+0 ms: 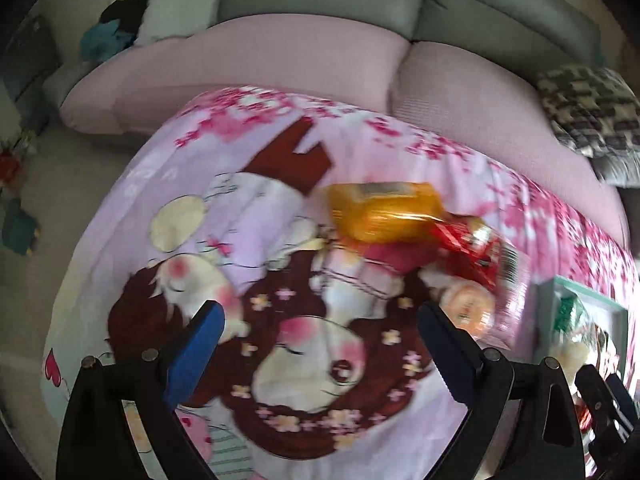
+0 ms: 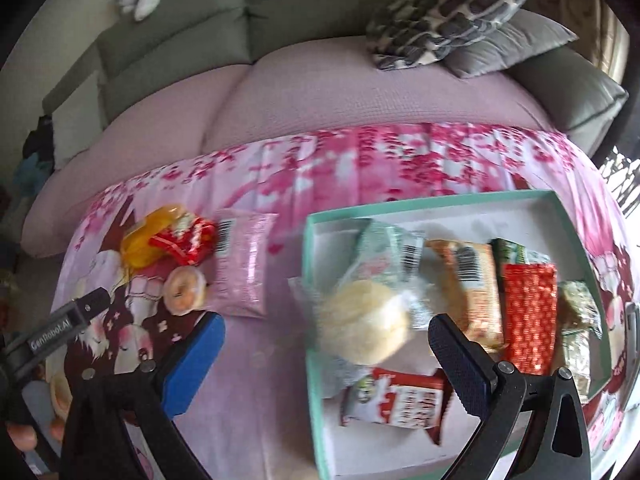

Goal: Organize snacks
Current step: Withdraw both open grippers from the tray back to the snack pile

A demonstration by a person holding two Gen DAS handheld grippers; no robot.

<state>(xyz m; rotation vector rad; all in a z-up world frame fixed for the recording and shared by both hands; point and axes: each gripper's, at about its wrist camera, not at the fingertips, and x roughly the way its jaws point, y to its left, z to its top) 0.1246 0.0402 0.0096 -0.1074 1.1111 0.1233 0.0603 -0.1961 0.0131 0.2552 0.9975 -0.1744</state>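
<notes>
Our left tongs [image 1: 320, 320] and right tongs [image 2: 326, 336] both gape empty; the crowded mint-rimmed white cardboard box [image 2: 436, 196] could spill if we snag its rim.

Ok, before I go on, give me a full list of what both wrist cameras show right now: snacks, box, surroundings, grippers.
Box: one, mint-green rim, white inside, right side of the cloth.
Snacks in the box: about seven packets, among them a pale round cake, a red dotted pack, an orange pack and a red-and-white pack.
Loose snacks left of the box: yellow pack, red pack, round orange-white snack, pink pack.
Cloth: one, pink, cartoon and blossom print, under everything.
Sofa: one, pink seat covers, grey-green backs.
Cushions: one patterned black-and-white, one grey, one pale.
Left gripper: open, empty, over the cloth.
Right gripper: open, empty, at the box's left edge.
</notes>
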